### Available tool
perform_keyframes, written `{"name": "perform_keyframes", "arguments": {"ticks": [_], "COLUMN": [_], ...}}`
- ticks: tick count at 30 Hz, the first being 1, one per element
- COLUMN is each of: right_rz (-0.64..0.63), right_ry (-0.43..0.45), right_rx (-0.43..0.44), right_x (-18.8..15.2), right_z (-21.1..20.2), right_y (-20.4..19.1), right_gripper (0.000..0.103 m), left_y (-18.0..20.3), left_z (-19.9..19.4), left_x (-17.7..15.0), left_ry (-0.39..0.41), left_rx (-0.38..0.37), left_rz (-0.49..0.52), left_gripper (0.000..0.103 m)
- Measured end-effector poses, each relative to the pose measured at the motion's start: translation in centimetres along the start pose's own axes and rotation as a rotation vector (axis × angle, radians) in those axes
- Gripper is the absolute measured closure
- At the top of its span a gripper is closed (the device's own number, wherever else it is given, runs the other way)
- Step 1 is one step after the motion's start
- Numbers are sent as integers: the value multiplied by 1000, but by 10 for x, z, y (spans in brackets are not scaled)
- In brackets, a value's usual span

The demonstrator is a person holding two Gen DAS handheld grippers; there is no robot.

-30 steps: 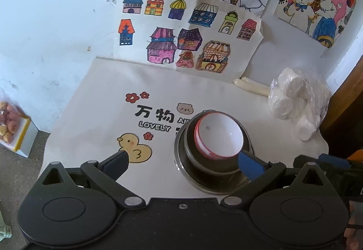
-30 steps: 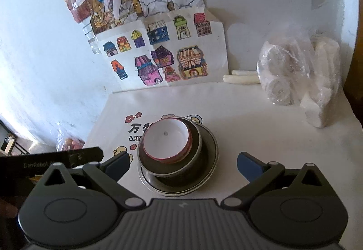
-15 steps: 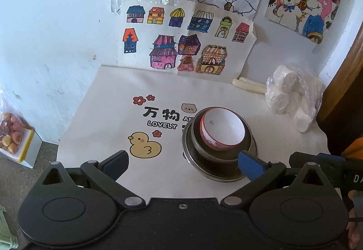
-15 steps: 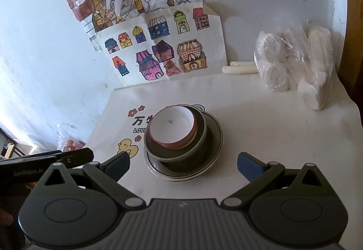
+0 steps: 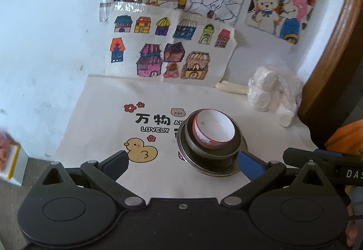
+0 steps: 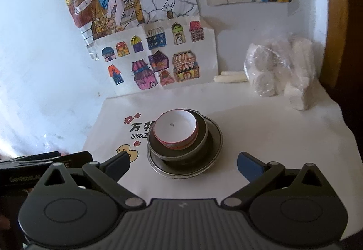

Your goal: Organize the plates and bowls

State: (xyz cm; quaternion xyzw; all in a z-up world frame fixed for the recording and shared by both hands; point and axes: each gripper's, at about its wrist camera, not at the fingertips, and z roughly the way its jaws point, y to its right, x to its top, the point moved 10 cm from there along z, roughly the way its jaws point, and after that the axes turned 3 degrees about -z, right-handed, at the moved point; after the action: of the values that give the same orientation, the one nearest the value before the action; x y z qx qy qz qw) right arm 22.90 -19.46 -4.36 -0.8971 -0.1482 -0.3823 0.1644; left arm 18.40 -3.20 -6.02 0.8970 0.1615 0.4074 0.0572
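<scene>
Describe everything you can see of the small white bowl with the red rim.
The small bowl is round, white and glossy inside, with a red band around its rim and red pattern on its outer wall; it looks like ceramic or plastic. A tiny dark speck marks its inside bottom. It is empty and stands nearly upright, nested in a larger metal bowl, which rests on a metal plate on the printed cloth. Neither gripper touches it.

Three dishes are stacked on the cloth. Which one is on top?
The small white bowl with the red outside is on top. It is nested in the larger metal bowl, which sits on the metal plate at the bottom.
</scene>
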Motion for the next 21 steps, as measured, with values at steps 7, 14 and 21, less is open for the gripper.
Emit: {"name": "perform_keyframes", "arguments": {"ticks": [7, 14, 21], "right_rz": [22, 19, 27], "right_ry": [53, 78, 96], "right_rx": [-57, -81, -107], "right_x": [-15, -32, -46], "right_z": [-24, -49, -69], "right_y": [-25, -56, -71], "right_gripper": [0, 0, 0], "left_y": [-17, -32, -42], "left_z": [-24, -55, -75], "left_x": [-7, -15, -21], "left_ry": [18, 37, 55], "left_rx": [-43, -68, -90], "left_rz": [42, 65, 85], "left_gripper": [1, 1, 1]}}
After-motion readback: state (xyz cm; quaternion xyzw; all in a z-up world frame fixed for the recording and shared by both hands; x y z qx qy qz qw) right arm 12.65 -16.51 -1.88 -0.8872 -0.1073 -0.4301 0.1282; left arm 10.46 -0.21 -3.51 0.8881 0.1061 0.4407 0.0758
